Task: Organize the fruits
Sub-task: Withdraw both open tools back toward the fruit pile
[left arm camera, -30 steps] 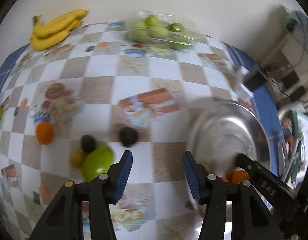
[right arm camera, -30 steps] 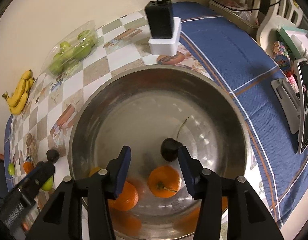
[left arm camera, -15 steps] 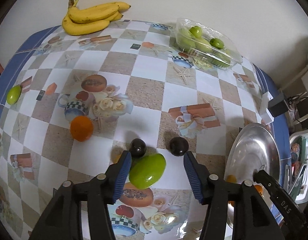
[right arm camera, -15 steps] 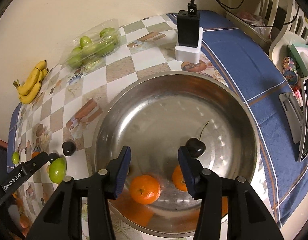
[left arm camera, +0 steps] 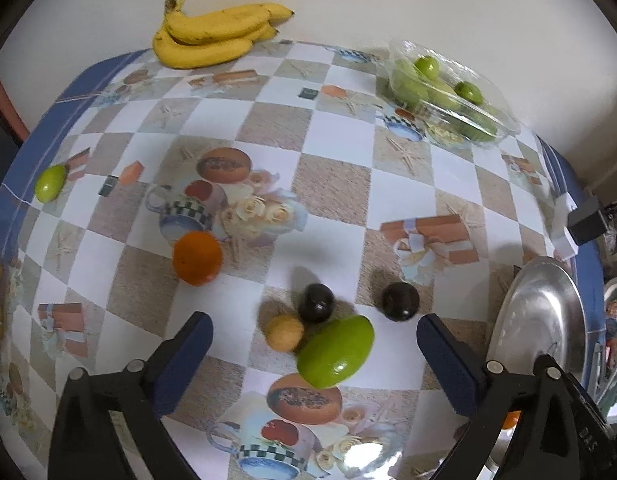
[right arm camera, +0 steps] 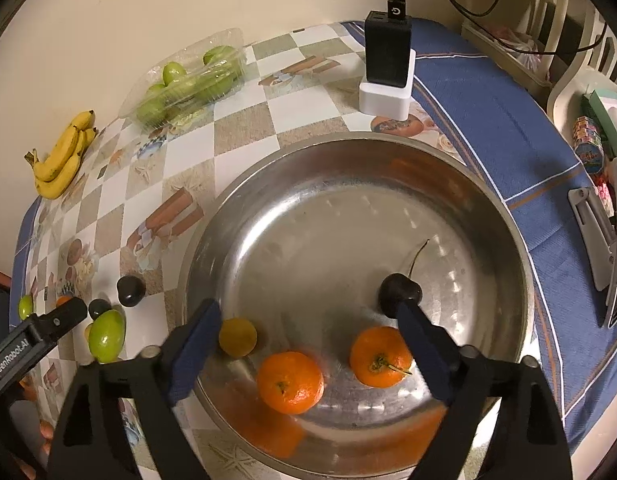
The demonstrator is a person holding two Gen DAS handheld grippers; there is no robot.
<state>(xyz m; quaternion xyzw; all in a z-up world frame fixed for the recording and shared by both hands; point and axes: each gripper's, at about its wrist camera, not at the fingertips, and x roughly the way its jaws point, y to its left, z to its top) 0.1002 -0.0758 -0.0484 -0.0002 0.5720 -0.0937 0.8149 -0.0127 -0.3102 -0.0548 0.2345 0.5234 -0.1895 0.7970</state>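
My left gripper (left arm camera: 314,354) is open and empty above a large green fruit (left arm camera: 335,351), with a small yellow fruit (left arm camera: 285,333) and two dark plums (left arm camera: 316,303) (left arm camera: 400,301) just beyond it. An orange (left arm camera: 197,257) lies further left. My right gripper (right arm camera: 308,336) is open and empty over the steel bowl (right arm camera: 488,200), which holds two oranges (right arm camera: 289,382) (right arm camera: 380,356), a dark cherry (right arm camera: 398,294) and a small yellow fruit (right arm camera: 237,337). The bowl's rim (left arm camera: 548,320) shows at the right of the left wrist view.
Bananas (left arm camera: 216,34) and a clear box of green fruits (left arm camera: 444,88) lie at the table's far edge by the wall. A small green fruit (left arm camera: 50,183) sits near the left edge. A black charger on a white block (right arm camera: 386,76) stands behind the bowl.
The left gripper has swung left, away from the bowl, and come in over the green fruit, its jaws wider. The right gripper has drawn back over the bowl, jaws wider; a yellow fruit now shows.
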